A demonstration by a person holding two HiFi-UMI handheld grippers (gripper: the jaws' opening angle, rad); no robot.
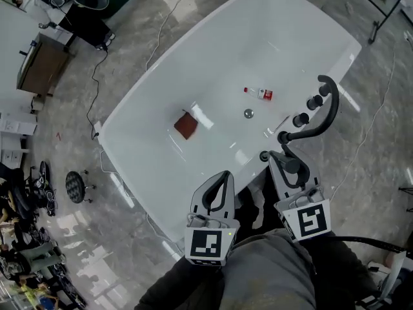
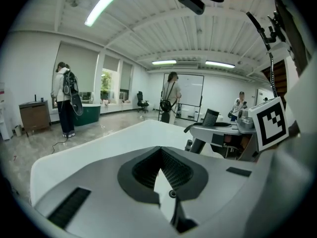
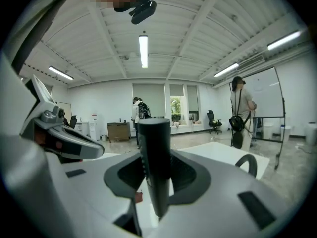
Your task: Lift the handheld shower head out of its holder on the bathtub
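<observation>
1. Holding the shower head, the right tongs are clamped on its dark round handle. The handle stands straight up between the two jaws.
2. The left tongs are pressed together at the tips, with nothing in them. They hang just beside the right tongs, over the near end of the bathtub.
3. The shower head is up in the air over the tub's near right corner, close to the person's body. It does not look like it touches the rim.
4. A small dark ring sits on the rim just beside the right tongs. I think this is the holder, and it looks empty, but it is small and hard to see.
5. The curved black tap and its round knobs stand on the right edge of the tub, a bit farther along.
6. Down in the tub lie a little bottle, a brown square rag and the drain. All three are well apart from the tongs.
7. The main job looks done, because the shower head seems to be out of its holder. What is left, I think, is only to grip it well and hold it clear of the tap.
</observation>
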